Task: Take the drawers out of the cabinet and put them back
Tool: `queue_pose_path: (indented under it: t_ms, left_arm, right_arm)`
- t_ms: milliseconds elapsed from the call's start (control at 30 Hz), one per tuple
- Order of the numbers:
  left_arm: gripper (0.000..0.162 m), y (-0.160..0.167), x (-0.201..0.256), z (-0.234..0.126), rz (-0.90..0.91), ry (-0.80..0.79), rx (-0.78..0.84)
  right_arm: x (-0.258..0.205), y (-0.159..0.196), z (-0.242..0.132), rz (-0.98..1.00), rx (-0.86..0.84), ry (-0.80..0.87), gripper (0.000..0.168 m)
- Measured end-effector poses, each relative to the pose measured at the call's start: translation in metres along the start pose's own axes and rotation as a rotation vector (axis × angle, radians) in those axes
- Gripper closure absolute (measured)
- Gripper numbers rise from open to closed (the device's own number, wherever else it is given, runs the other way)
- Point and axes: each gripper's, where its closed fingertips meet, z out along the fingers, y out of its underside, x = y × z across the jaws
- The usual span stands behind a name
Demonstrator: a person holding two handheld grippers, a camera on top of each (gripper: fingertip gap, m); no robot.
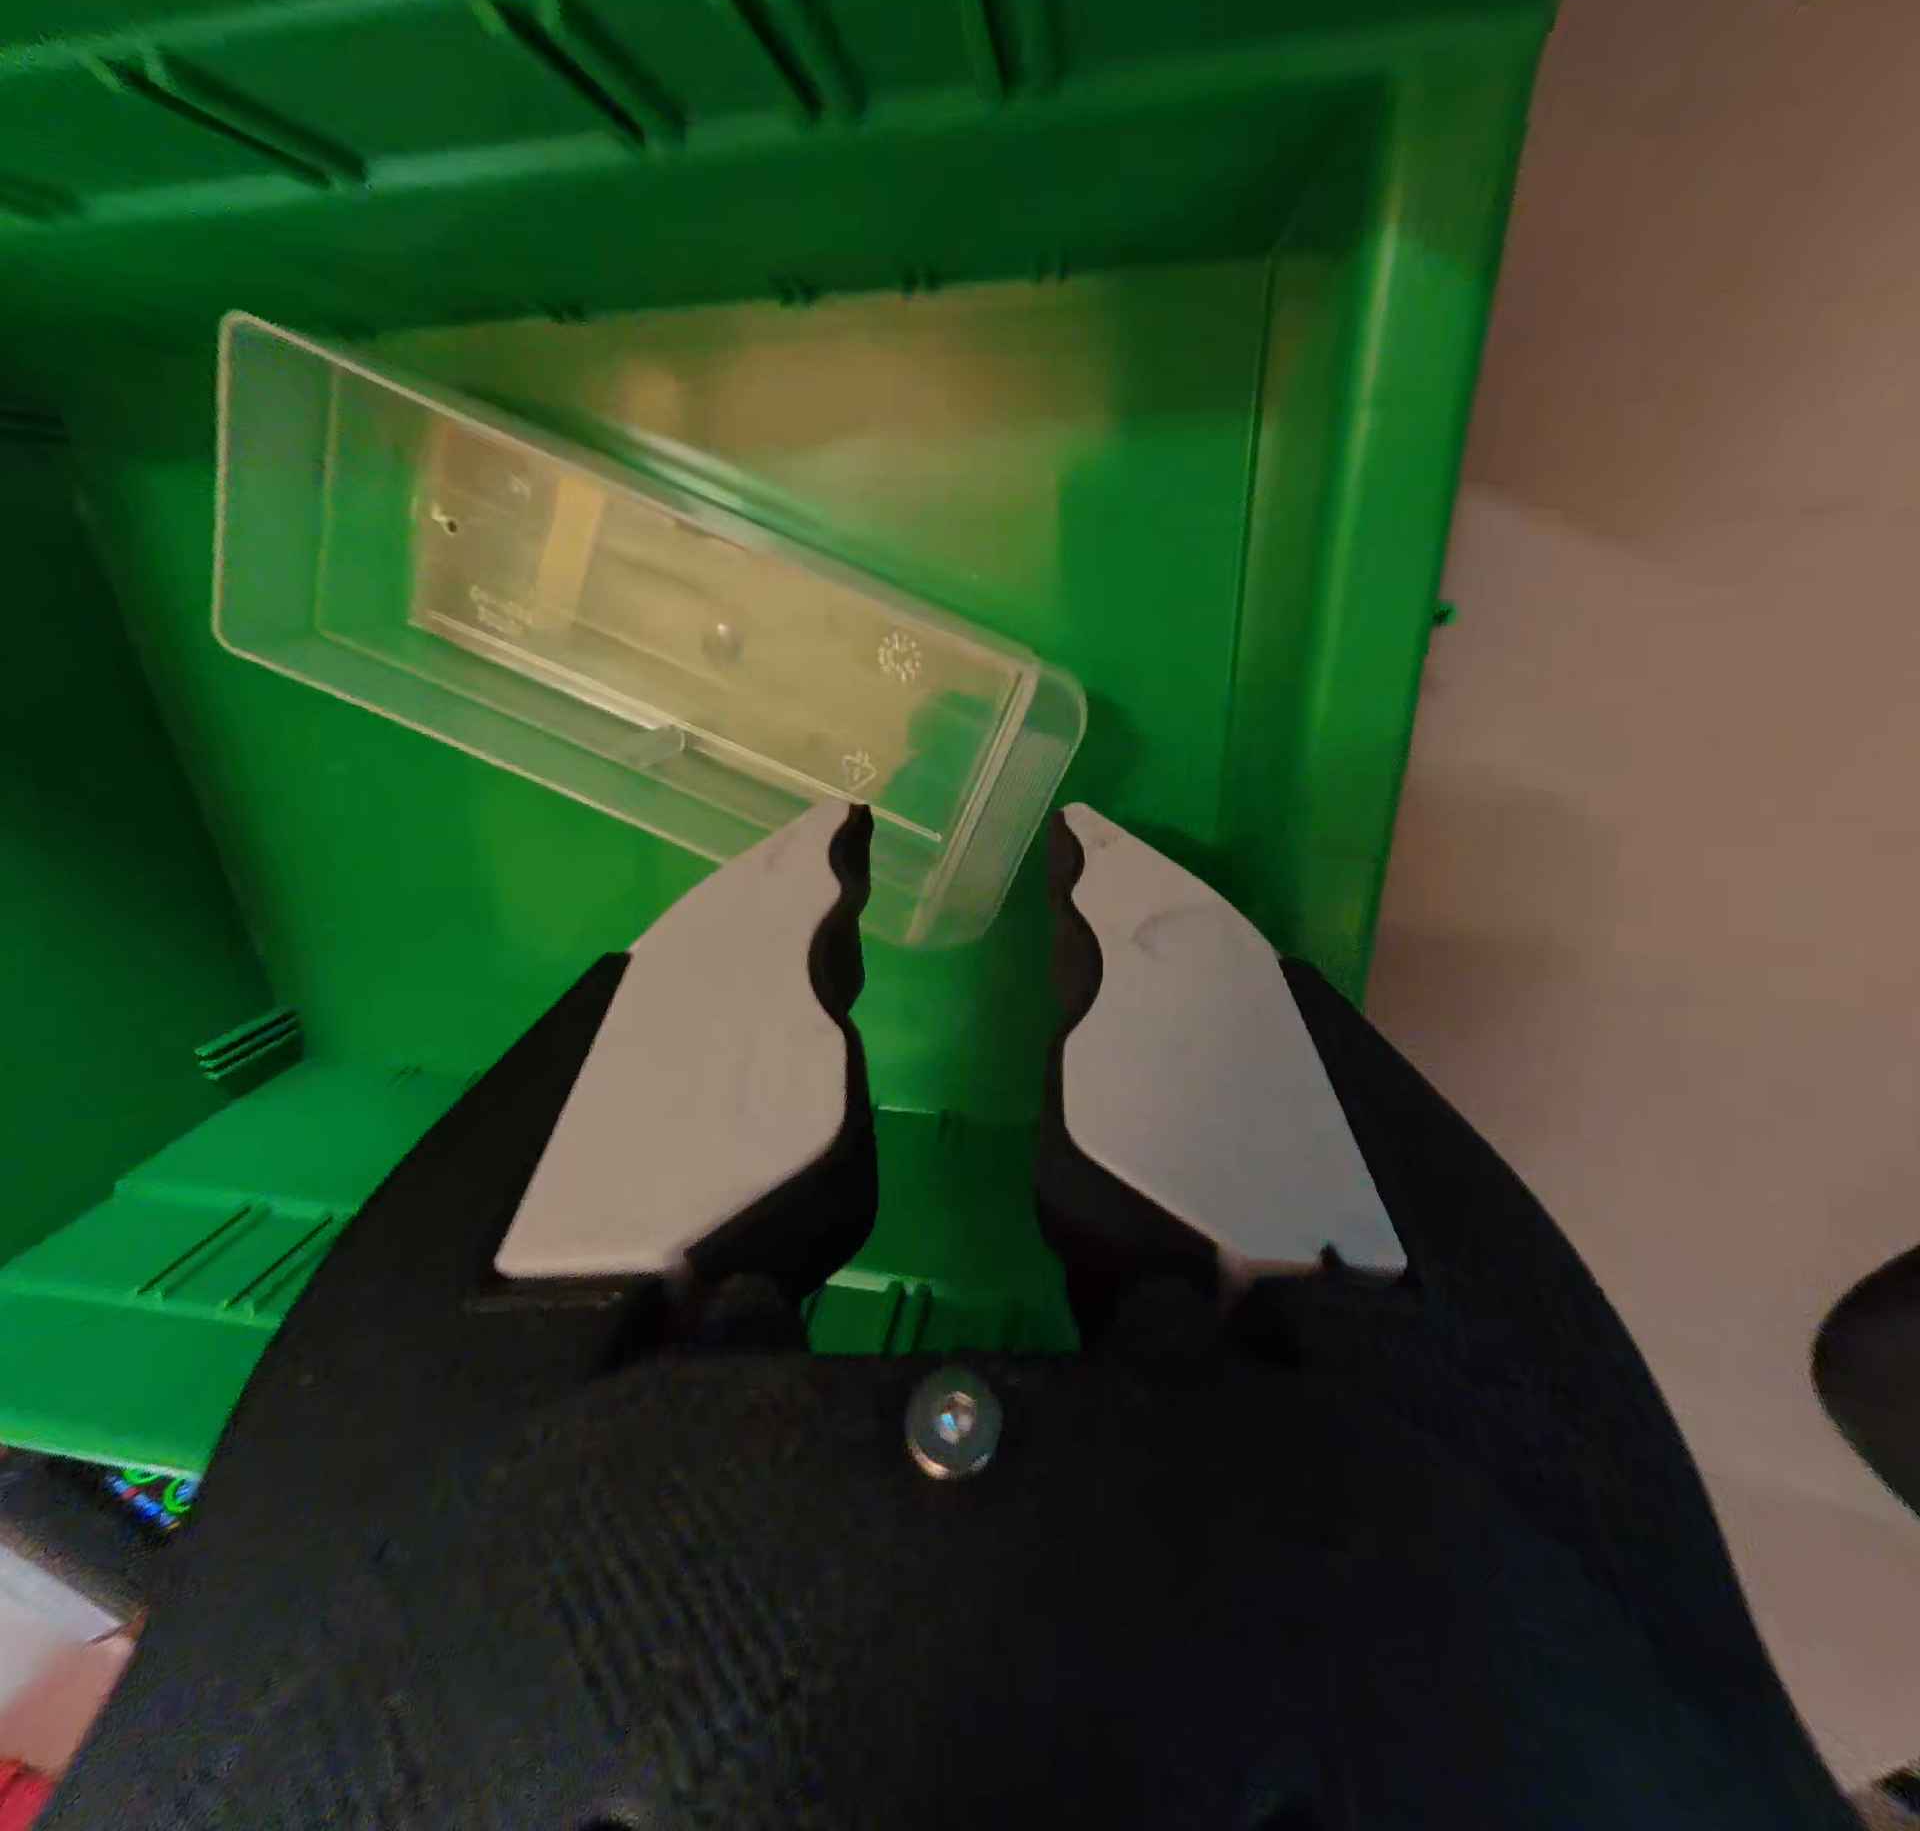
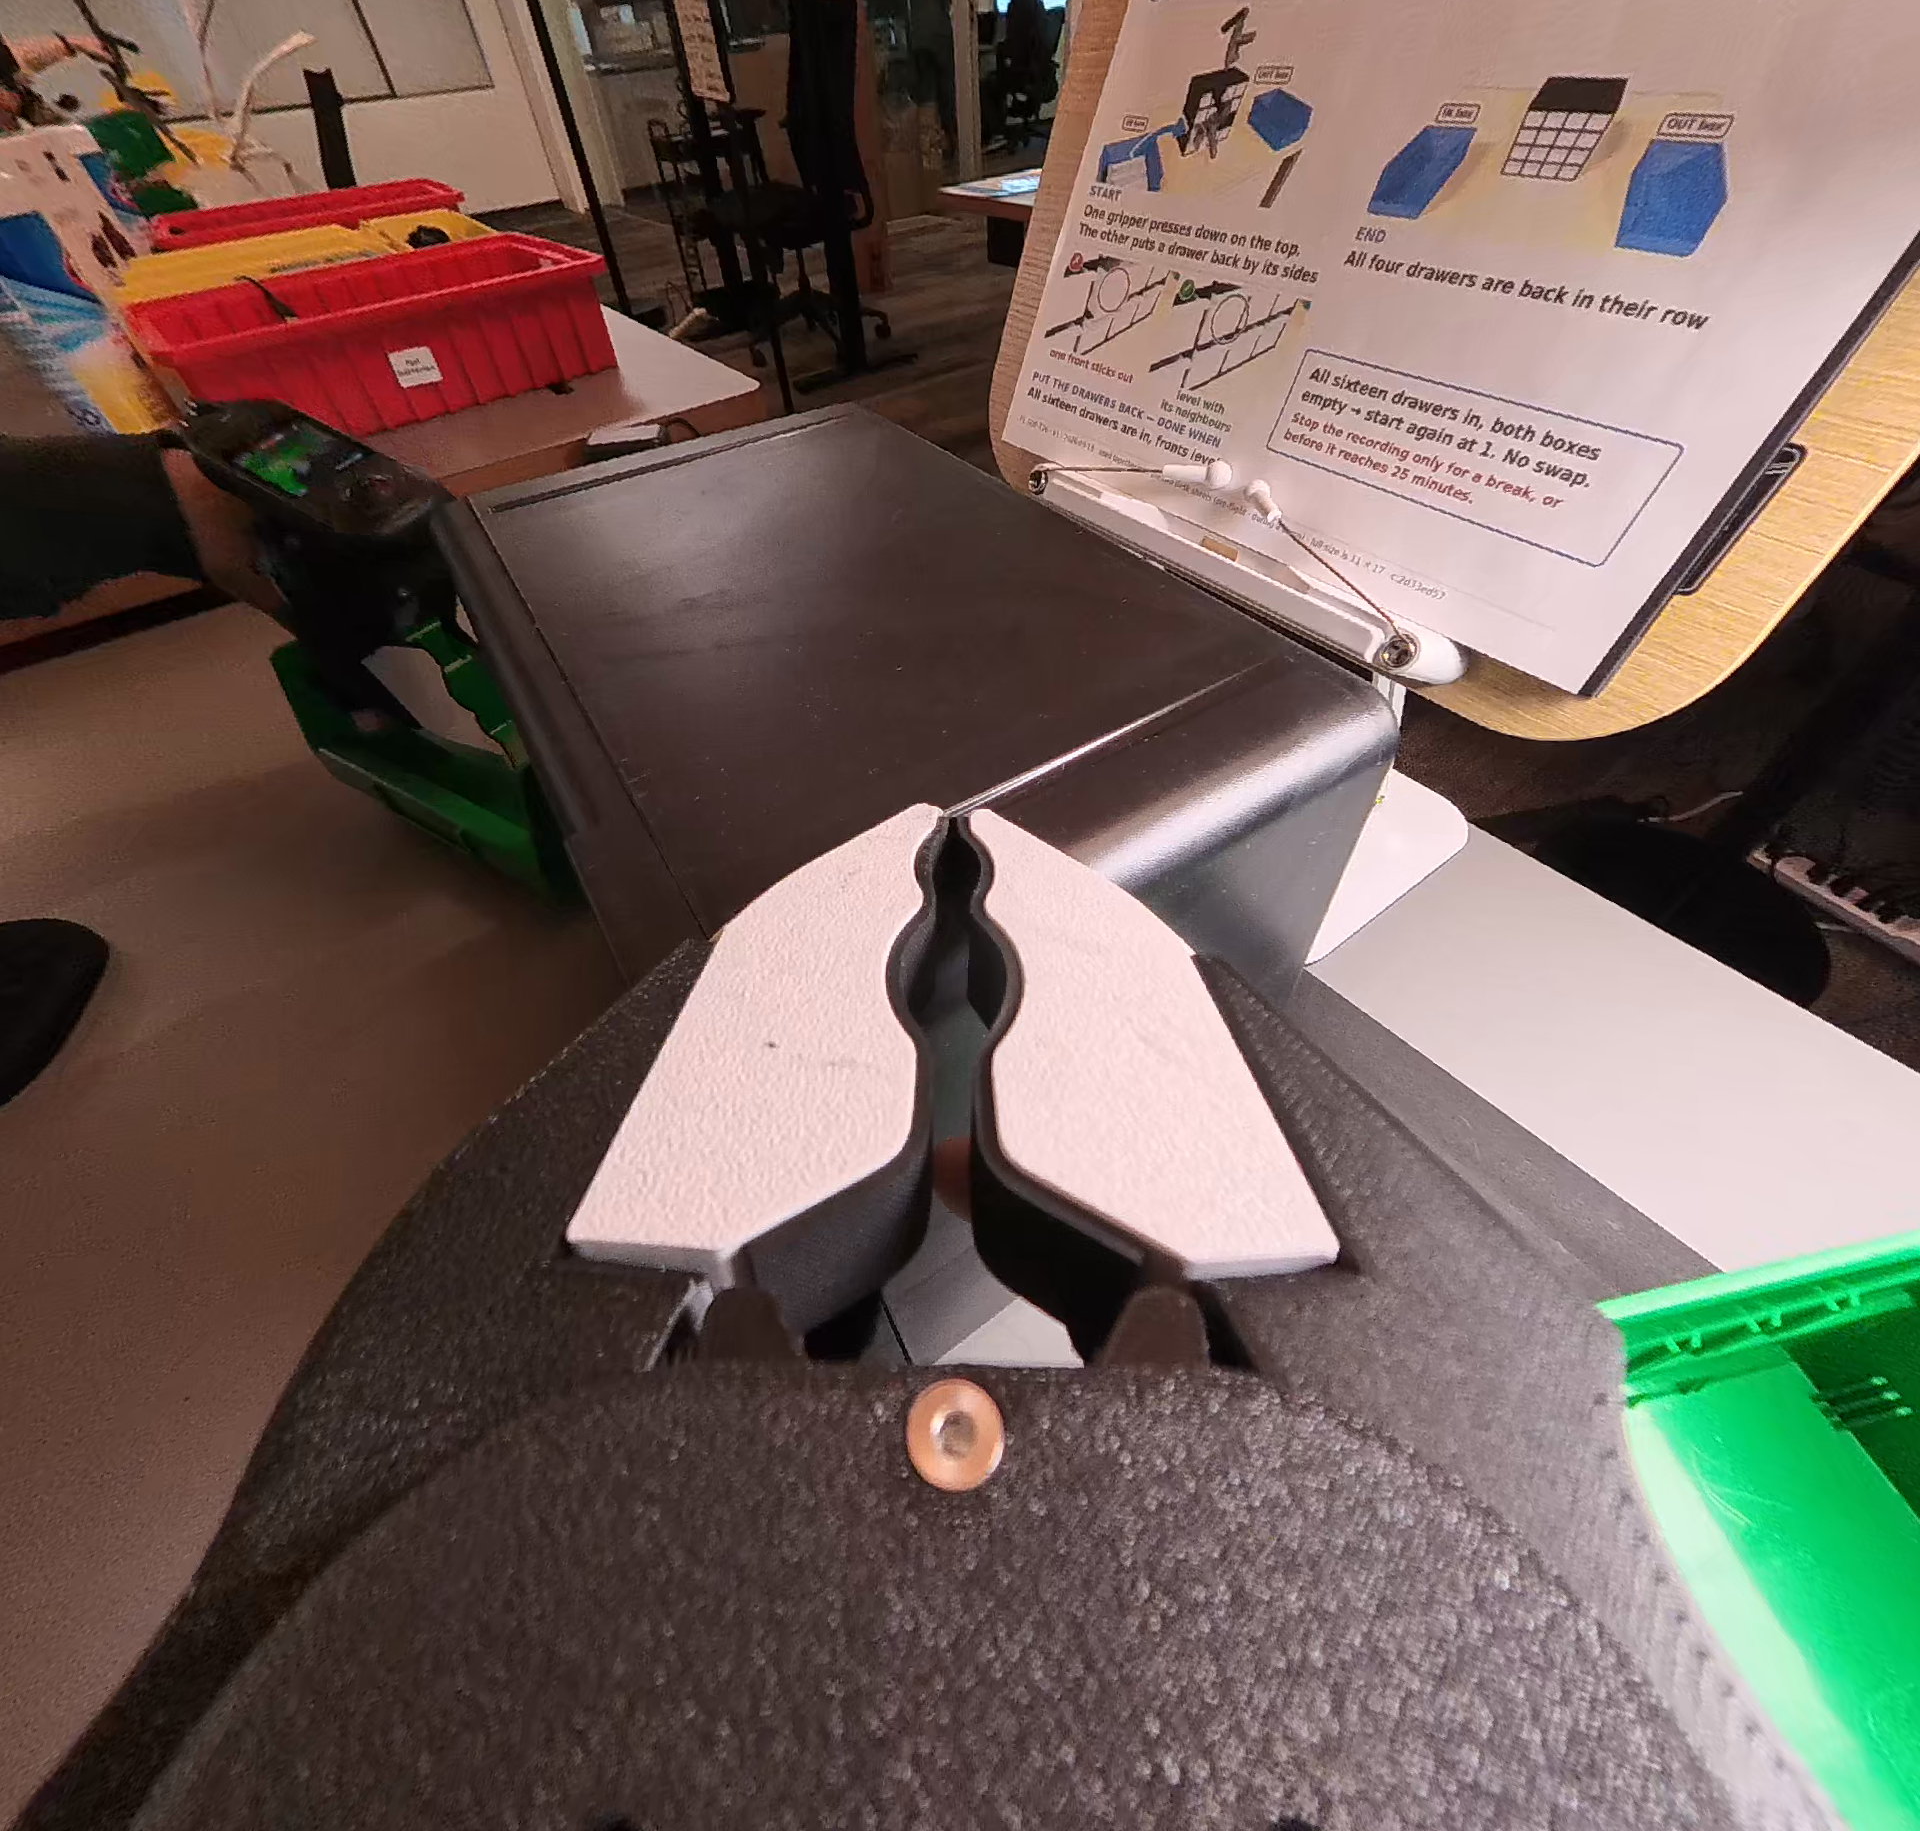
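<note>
My left gripper (image 1: 951, 815) hangs with jaws parted over the clear drawer (image 1: 623, 618) lying askew in the green bin (image 1: 1330, 534). I straddle its near end squarely before closing. My right gripper (image 2: 951, 825), jaws together and empty, steadies the black cabinet (image 2: 831, 586) top.

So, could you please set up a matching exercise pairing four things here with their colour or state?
Things:
1. drawer
2. bin
3. left gripper
4. right gripper

States:
A. green
B. shut, at the black cabinet top
C. clear, lying tilted in the bin
D. open, over the drawer's end

Pairs: 1-C, 2-A, 3-D, 4-B
</note>
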Motion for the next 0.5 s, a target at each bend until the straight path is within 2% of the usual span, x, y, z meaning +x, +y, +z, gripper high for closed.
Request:
queue_pose_path:
  t_ms: [133, 200, 267, 500]
  left_arm:
    - [0.135, 0.005, 0.003, 0.009, 0.055, -0.03, -0.032]
    - [0.143, 0.001, 0.004, 0.008, 0.077, -0.058, -0.019]
    - [0.144, -0.003, 0.004, 0.003, 0.071, -0.081, -0.006]
    - [0.145, -0.02, 0.027, -0.048, 0.079, -0.076, 0.03]
  right_arm:
    - [0.0, 0.0, 0.0, 0.0, 0.001, 0.001, 0.168]
    - [0.0, 0.0, 0.0, 0.002, 0.002, -0.001, 0.168]
    - [0.0, 0.0, 0.0, 0.004, 0.004, -0.002, 0.168]
    - [-0.001, 0.0, 0.0, -0.001, 0.001, 0.001, 0.168]
